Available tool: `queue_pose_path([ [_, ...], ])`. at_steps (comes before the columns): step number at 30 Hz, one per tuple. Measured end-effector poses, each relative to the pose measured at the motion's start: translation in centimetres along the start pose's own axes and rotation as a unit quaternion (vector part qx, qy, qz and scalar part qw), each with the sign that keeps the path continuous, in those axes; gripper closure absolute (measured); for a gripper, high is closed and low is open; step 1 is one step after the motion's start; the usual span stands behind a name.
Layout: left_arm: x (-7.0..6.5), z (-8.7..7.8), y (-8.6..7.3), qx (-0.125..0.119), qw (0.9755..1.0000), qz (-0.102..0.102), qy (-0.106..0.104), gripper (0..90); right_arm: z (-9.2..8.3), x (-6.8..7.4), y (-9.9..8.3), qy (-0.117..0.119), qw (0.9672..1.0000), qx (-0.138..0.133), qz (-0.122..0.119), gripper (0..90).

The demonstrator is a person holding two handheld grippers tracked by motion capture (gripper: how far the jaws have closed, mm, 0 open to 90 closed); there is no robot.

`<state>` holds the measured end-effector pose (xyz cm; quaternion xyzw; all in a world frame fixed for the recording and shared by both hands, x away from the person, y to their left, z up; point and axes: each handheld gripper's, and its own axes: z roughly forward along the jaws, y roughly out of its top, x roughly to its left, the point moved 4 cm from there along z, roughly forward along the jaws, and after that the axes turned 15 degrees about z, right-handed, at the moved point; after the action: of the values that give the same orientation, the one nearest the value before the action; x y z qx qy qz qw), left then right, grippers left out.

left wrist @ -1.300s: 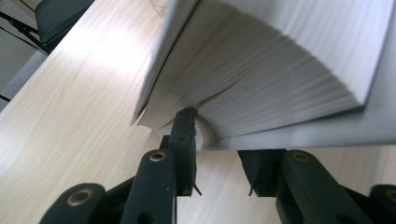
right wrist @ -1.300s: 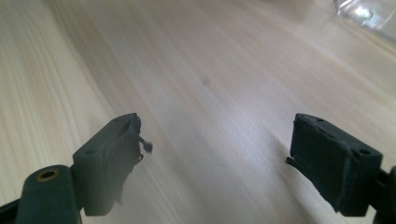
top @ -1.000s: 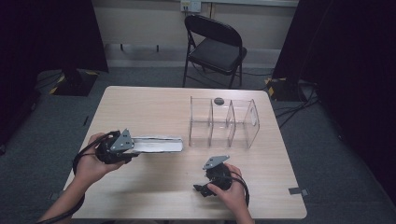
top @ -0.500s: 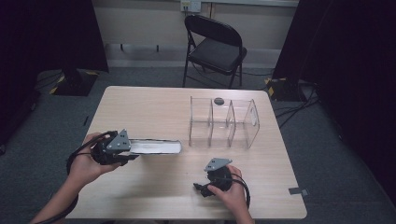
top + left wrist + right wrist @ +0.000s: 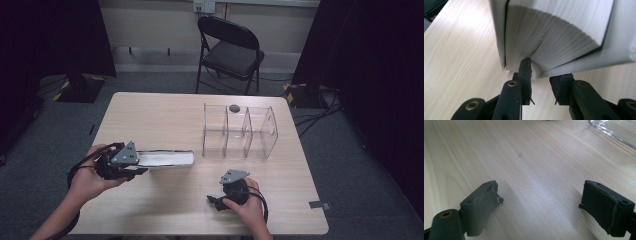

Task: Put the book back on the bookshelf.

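At the left of the light wooden desk (image 5: 165, 115), the left hand-held gripper (image 5: 134, 168) has its jaws closed on the near-left end of a thick white book (image 5: 167, 158), one jaw pushed between the pages, the other under the cover. The book lies flat, left of a clear plastic divider rack (image 5: 240, 132). Near right, the right hand-held gripper (image 5: 216, 202) rests wide open, holding nothing.

My left gripper (image 5: 541, 72) view cuts off the book (image 5: 554, 32) at the top; its cover title seems hidden.
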<state>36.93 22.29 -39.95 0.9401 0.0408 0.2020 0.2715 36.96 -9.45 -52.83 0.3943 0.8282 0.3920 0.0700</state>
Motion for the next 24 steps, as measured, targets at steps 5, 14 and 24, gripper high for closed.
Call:
queue_pose_path([
  [5, -0.19, -0.28, -0.04, -0.002, 1.0, -0.002, -0.005, 71.7, 0.01, 0.03, 0.0, -0.001, 1.0, 0.0, 0.001, 12.2],
  [14, 0.43, -0.28, -0.26, -0.001, 0.9999, -0.012, -0.007, 71.9, 0.03, 0.04, 0.01, -0.002, 1.0, -0.001, 0.0, 12.2],
  [24, 0.08, -0.33, -0.22, -0.001, 1.0, -0.004, -0.008, 72.0, 0.02, 0.05, 0.0, -0.003, 1.0, 0.0, 0.002, 12.2],
])
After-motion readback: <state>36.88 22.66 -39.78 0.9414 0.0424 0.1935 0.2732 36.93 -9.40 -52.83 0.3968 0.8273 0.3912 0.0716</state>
